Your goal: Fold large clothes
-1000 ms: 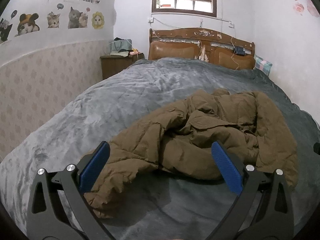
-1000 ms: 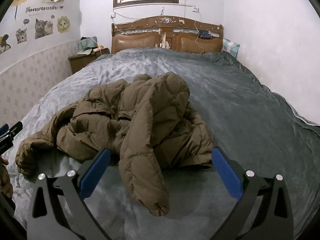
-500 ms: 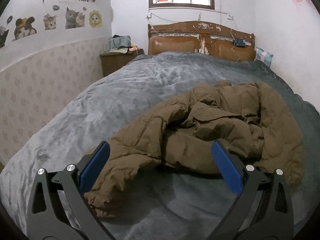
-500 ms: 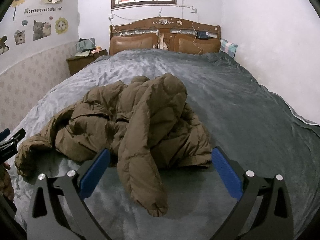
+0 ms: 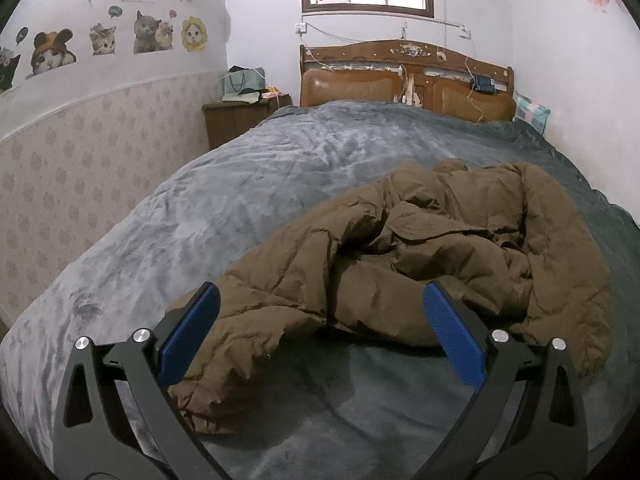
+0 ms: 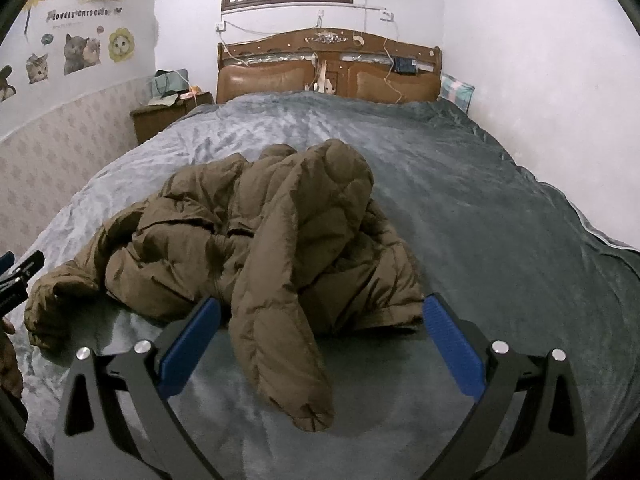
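A brown padded jacket (image 5: 420, 256) lies crumpled on the grey bed cover (image 5: 248, 200). In the left wrist view one sleeve runs toward me, its cuff (image 5: 208, 404) near the left finger. My left gripper (image 5: 320, 332) is open and empty, held above that sleeve. In the right wrist view the jacket (image 6: 256, 240) lies in a heap with another sleeve (image 6: 288, 364) pointing toward me. My right gripper (image 6: 320, 340) is open and empty, its jaws astride that sleeve and above it. The left gripper's tip (image 6: 20, 272) shows at the left edge.
A wooden headboard (image 5: 404, 80) stands at the far end of the bed. A wooden nightstand (image 5: 240, 116) with bags on it stands at the far left. Walls close in on the left and right. Grey cover (image 6: 500, 220) spreads to the right of the jacket.
Both grippers have shifted only slightly; the views tilted a little. The jacket has not moved. Both grippers stay open.
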A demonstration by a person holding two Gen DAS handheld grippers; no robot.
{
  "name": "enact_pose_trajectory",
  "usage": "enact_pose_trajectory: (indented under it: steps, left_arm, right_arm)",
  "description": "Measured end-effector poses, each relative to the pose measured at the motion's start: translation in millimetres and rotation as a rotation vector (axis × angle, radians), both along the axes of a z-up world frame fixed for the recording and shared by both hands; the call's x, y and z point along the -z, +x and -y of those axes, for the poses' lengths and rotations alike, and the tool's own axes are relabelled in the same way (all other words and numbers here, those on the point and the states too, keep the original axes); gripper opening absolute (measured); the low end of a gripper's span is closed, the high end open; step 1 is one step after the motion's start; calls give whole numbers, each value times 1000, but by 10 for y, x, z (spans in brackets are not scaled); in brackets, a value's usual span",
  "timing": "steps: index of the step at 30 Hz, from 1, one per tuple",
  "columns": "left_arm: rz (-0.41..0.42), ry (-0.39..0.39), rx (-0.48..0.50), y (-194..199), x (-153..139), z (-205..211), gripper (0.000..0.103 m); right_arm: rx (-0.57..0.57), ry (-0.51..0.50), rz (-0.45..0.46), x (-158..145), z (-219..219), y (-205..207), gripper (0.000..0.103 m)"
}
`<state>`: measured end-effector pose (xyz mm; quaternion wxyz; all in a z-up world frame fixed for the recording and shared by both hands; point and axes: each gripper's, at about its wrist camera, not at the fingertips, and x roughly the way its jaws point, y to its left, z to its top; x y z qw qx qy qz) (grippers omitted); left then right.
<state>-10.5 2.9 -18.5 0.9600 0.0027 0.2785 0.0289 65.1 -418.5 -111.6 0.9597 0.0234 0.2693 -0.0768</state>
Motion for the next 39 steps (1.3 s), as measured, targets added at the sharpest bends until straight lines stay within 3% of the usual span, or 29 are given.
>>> enact_pose_trajectory:
  steps: [33,39]
  left_arm:
    - [-43,-22,-26,96,73,-91,100]
    - [-53,-16,-32,118,102,-101,100]
  right_arm:
    - [-7,-1,-13,26,-43,12,101]
    - [-37,66,-66,214,-37,117,101]
